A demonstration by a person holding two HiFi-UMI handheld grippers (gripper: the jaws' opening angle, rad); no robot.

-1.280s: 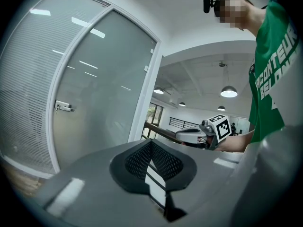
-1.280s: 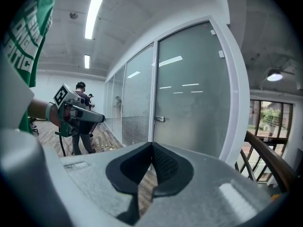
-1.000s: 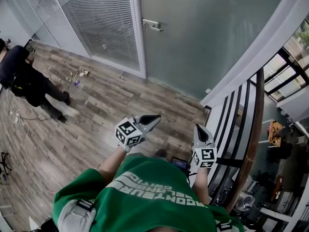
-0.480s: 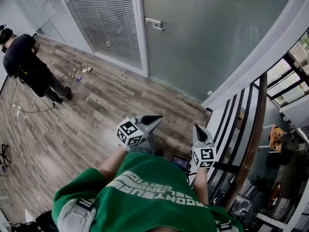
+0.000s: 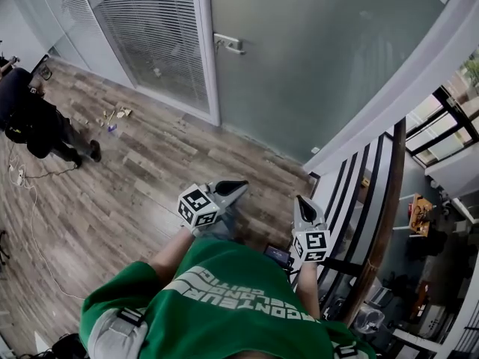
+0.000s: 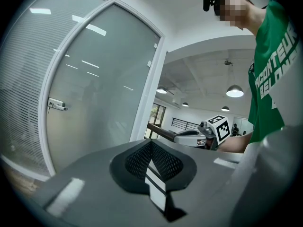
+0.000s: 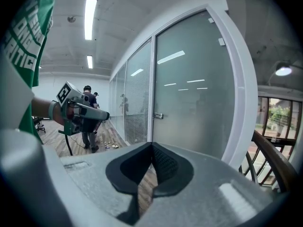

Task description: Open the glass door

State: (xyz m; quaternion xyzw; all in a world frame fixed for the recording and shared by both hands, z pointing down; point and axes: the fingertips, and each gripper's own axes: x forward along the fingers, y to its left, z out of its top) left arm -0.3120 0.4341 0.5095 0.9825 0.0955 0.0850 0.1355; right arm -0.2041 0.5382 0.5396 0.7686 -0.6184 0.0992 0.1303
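Plainly, left gripper [image 5: 238,186] and right gripper [image 5: 301,200] were both clenched and empty, short of the glass door [image 5: 322,58].

Each pair of jaws met at the tips with nothing between, the two held side by side. The door stood closed in its white frame [image 5: 204,51], well ahead of both tips; its metal handle [image 5: 229,44] lay ahead and somewhat left of the left gripper. A panel with blinds [image 5: 150,28] continued left of the frame. Wooden floor [image 5: 112,193] spread below and ahead, a railing [image 5: 386,208] ran close along the right gripper's outer side, and a person in dark clothes [image 5: 34,122] stood far off to the left gripper's left.
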